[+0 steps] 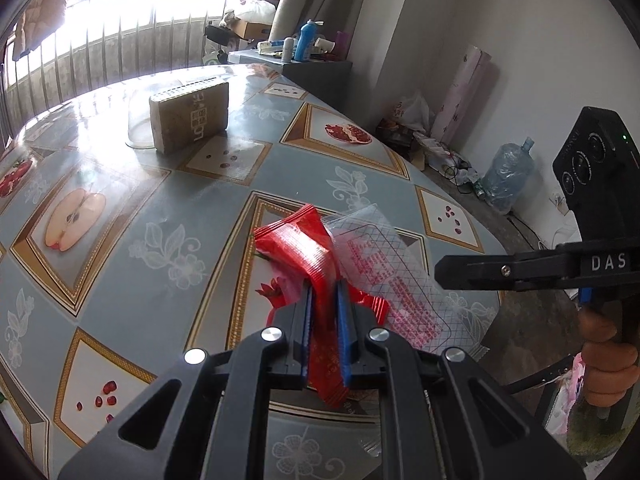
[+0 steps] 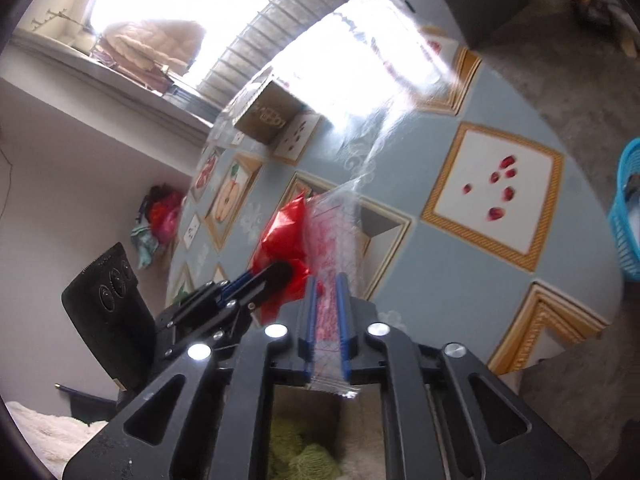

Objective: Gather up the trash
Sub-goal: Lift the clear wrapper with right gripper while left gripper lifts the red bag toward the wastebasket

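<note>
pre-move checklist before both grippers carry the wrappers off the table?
1. Left gripper shut on crinkled red foil wrapper: ok.
2. Right gripper shut on clear plastic bag with red print: ok.
3. Wrappers clear of each other: not ok, they overlap.
4. Blue plastic basket beyond the edge of the round fruit-print table: ok.
5. Basket has room: cannot tell.
6. Brown cardboard box clear of both grippers: ok.

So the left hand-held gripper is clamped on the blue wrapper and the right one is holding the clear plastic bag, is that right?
Not quite: the wrapper in the left hand-held gripper is red, not blue; only the finger pads are blue. The left wrist view shows the red wrapper pinched between them. The rest holds: the right hand-held gripper grips the clear plastic bag.
</note>
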Demonstrator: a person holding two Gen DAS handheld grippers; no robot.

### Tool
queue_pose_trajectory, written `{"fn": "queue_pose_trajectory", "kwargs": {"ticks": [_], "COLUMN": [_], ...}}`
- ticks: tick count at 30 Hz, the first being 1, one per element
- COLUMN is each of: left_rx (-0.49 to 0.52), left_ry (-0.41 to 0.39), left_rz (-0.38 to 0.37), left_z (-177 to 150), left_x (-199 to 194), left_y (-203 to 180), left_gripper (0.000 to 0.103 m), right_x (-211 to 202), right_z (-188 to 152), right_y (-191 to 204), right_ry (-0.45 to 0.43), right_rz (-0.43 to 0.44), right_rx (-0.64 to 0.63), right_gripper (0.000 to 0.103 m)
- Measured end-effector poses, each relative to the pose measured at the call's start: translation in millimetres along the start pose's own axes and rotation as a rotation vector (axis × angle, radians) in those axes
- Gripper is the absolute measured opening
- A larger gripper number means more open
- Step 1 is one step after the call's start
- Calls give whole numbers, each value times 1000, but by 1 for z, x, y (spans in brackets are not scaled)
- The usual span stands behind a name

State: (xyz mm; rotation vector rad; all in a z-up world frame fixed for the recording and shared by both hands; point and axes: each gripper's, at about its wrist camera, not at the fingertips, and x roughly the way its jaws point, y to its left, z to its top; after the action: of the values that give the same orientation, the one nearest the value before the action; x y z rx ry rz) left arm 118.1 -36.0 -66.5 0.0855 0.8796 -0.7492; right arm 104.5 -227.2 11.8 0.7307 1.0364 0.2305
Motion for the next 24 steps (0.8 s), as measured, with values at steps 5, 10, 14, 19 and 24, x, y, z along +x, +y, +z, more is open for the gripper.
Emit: {"fn": "queue_pose_trajectory", "kwargs": {"ticks": [5, 10, 14, 19, 24], "left_rx": [-4, -21, -31, -28, -23], "left_ry": [-4, -14, -13, -16, -14], "left_rz": [-8, -23, -36, -33, -27], "left_z": [-1, -4, -5, -6, -5], "left_x": [0, -1, -2, -3, -3], "left_y": [2, 6, 8, 7, 7], "left_gripper": [11, 11, 11, 11, 11], "right_x": [0, 17, 20, 26, 25], "right_z": [-1, -1, 0, 0, 3], "right_y": [-10, -21, -33, -36, -39], "right_ry": [56, 123, 115, 103, 82], "right_rz": [-74, 99, 205, 210, 182], "right_rx": [41, 157, 257, 290, 293], "right_gripper": [28, 28, 27, 15, 3]}}
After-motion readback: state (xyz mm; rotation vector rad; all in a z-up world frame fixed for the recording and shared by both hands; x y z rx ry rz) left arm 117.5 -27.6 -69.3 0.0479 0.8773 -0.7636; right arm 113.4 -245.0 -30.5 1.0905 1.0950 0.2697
